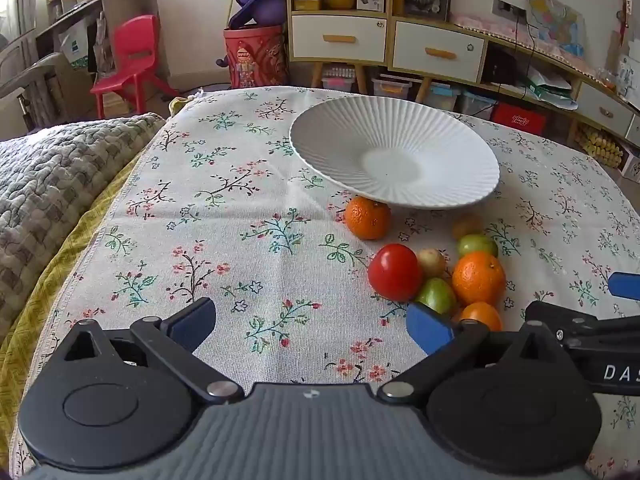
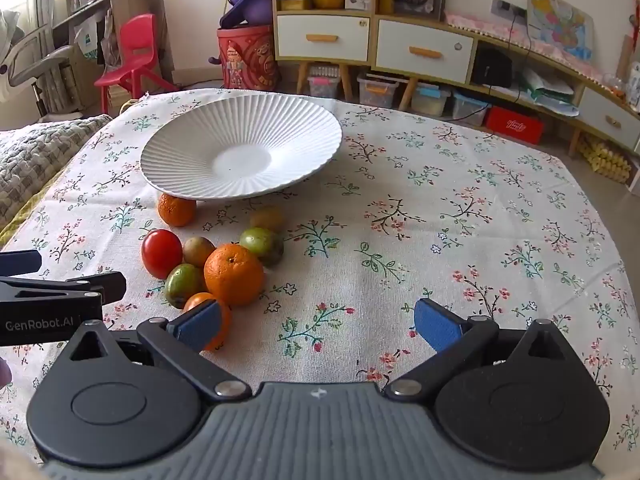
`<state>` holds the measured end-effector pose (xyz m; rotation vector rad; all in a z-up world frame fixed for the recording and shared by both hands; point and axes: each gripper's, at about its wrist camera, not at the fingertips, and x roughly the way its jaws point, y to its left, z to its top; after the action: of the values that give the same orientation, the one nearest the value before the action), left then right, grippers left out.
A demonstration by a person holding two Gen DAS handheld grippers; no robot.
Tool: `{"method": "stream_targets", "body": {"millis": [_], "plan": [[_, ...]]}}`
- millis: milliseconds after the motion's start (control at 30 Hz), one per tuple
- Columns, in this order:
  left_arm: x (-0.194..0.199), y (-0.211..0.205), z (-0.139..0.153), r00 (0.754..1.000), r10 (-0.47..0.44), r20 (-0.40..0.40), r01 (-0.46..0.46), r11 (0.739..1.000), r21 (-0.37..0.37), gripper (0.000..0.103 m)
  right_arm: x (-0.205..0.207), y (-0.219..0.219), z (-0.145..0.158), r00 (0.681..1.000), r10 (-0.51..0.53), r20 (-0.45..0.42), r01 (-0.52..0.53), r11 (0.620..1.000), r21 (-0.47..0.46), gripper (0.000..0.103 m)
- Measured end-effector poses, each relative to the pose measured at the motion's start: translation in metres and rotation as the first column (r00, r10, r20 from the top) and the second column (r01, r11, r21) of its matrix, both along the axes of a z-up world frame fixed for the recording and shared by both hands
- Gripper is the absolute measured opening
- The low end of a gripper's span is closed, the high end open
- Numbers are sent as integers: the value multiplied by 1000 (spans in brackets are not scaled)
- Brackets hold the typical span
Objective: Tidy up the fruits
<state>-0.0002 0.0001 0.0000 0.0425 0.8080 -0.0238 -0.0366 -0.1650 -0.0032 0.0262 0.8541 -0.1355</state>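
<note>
Both of your grippers stand with jaws spread wide and nothing between them: the left gripper (image 1: 310, 326) and the right gripper (image 2: 318, 326) hover low over the floral-printed cloth on the tabletop (image 2: 460, 240), on your side of the white ribbed ceramic plate (image 2: 192, 144). That plate holds nothing, so I judge the task to be at its first pick, with no fruit yet placed. The fruit lies in a loose cluster on the cloth just in front of the plate: a small orange mandarin (image 2: 177, 209) sits touching or tucked under the plate's near rim, and nearer you lie a glossy red tomato (image 2: 161, 253), a large round orange (image 2: 234, 274), several small green-and-brown fruits (image 2: 262, 243) and a second small orange fruit (image 2: 218, 322), partly hidden behind the right gripper's left finger. The next move calls for you to bring one gripper over a single fruit at the cluster's edge, straddle it without nudging its neighbours, close gently and carry it to the plate's centre; round fruit will likely roll if knocked. Legible writing: "GenRobot.AI" on the left gripper's side in the right wrist view, and "DAS" on the right gripper's side in the left wrist view, cut off by the frame edge.
</note>
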Motion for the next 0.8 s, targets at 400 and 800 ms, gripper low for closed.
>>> {"method": "stream_targets", "body": {"millis": [400,800], "plan": [[0,3,1,1000,1,-20,-1,1000,19,92,2,5,-3,1000,6,-11,-6,1000,8,103],[-1,5,2,1000,2,-21,-1,1000,22,92,2,7,-2,1000,14,-14,-14,1000,10,103]]}}
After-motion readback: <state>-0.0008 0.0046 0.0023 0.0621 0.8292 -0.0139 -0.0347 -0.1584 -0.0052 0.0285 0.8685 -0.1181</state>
